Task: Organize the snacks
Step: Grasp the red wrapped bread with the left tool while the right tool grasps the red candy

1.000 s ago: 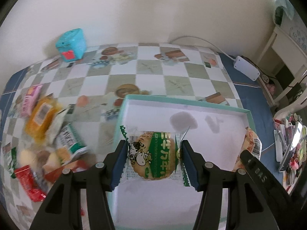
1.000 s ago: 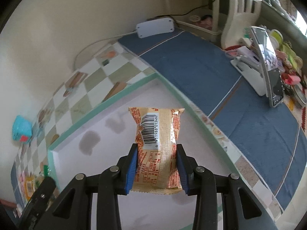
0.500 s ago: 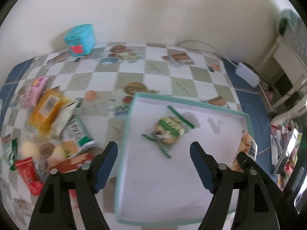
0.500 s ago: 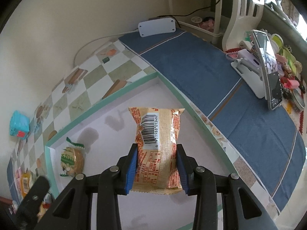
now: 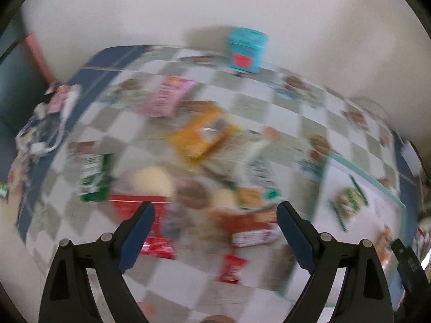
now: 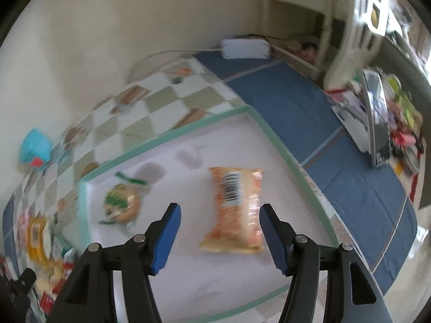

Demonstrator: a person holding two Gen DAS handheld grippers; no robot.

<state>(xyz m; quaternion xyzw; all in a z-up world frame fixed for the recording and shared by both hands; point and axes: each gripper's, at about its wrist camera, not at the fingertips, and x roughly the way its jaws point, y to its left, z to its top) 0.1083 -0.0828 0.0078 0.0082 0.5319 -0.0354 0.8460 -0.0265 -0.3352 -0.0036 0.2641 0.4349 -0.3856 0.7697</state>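
Checkered tablecloth (image 5: 269,113), teal-rimmed tray (image 6: 167,137) on it. Right gripper (image 6: 219,238) jaws opening, orange packet (image 6: 234,210) just dropped onto tray, loose between them. Left gripper (image 5: 215,234) opening, empty, swung from tray to snack pile (image 5: 199,185); green-striped snack (image 6: 120,202) now in tray. Two placed, pile remains.

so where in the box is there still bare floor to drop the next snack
Inside the teal-rimmed box, the near floor in front of the orange packet is bare, and so is the far corner strip behind it. The green-and-white snack fills the left end. Outside on the checkered cloth, the snack pile is crowded; bare squares lie near the teal tin.
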